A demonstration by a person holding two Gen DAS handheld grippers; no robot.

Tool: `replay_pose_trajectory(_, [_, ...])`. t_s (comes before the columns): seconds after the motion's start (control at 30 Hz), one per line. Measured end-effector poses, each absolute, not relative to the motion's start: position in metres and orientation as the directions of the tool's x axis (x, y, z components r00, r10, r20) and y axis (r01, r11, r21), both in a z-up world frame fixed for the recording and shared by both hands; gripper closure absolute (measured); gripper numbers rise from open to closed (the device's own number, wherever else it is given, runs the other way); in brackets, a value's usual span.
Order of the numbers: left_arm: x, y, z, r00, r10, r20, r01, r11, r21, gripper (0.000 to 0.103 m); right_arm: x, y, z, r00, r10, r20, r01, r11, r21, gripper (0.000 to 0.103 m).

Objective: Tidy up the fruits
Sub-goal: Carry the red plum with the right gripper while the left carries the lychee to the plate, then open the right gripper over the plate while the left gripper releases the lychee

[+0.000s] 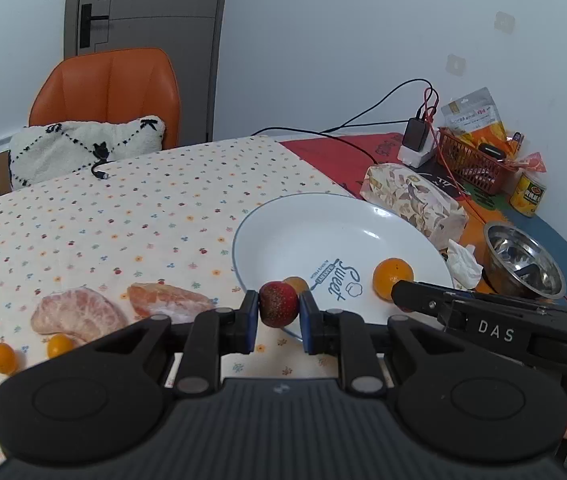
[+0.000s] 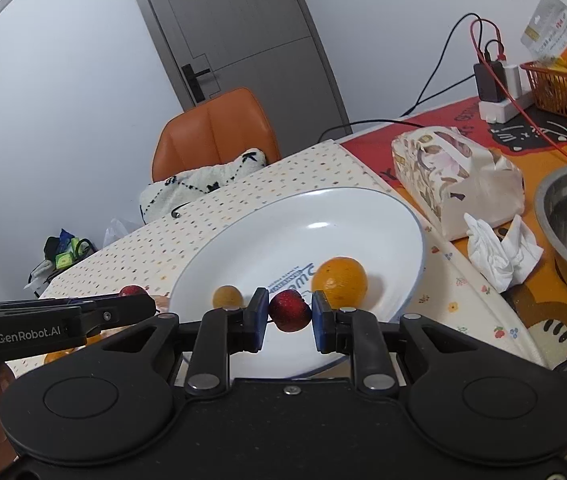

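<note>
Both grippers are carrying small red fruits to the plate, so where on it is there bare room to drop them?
The white plate is bare across its far half, beyond the orange and the small kumquat. The near rim is crowded: both fruits and the two grippers sit there.
</note>
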State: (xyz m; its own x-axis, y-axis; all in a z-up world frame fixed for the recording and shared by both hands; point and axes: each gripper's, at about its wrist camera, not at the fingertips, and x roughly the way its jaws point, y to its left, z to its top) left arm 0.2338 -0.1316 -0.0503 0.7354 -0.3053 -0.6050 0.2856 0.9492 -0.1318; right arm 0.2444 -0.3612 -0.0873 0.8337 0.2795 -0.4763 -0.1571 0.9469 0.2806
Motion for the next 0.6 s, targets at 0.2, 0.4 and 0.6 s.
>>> replay_pose_trajectory(0.2, [0.242, -0.142, -0.057, 0.722, -0.309, -0.619, 0.295, 0.947, -0.129, 0.083, 0.247, -0.366, -0.089, 0.835, 0.278, -0.475, -0.151, 0.945, 0.289, 0.076])
replay_pose_trajectory(0.4, [0.247, -0.150, -0.058, 0.714, -0.321, -0.622, 0.308, 0.942, -0.133, 0.083, 0.242, -0.372, -0.085, 0.841, 0.274, -0.466, -0.145, 0.945, 0.294, 0.076])
replay_pose_trajectory(0.6, [0.245, -0.156, -0.056, 0.711, -0.334, -0.619, 0.325, 0.936, -0.132, 0.079, 0.238, -0.374, -0.085, 0.842, 0.273, -0.465, -0.140, 0.943, 0.301, 0.076])
